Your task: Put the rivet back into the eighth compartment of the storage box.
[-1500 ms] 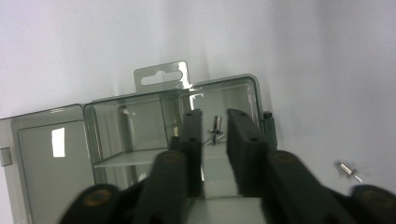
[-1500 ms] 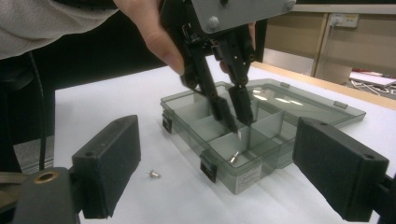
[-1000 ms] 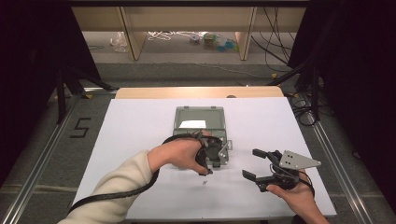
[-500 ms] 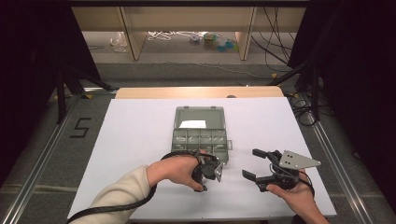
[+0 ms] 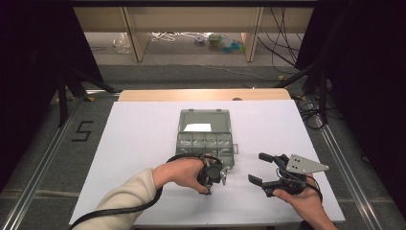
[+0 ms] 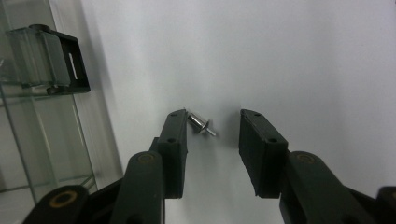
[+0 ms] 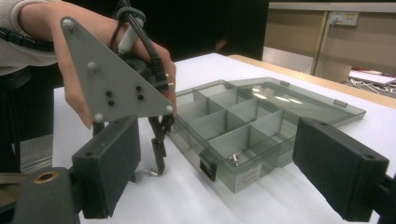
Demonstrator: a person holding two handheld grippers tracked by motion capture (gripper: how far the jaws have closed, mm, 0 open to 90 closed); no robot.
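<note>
Small metal pin (image 6: pixel 201 124) on the white table (image 6: pixel 303 56), between the closing left tool (image 6: pixel 212 135) jaws, touching one, not yet gripped

small metal pin (image 6: pixel 200 124), lying on table

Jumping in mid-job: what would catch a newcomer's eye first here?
The small metal pin on the white table, lying between the left hand-held gripper's closing jaws, one tip near its head. Then the open clear compartment box mid-table, with the right hand-held gripper wide open beside it.
</note>
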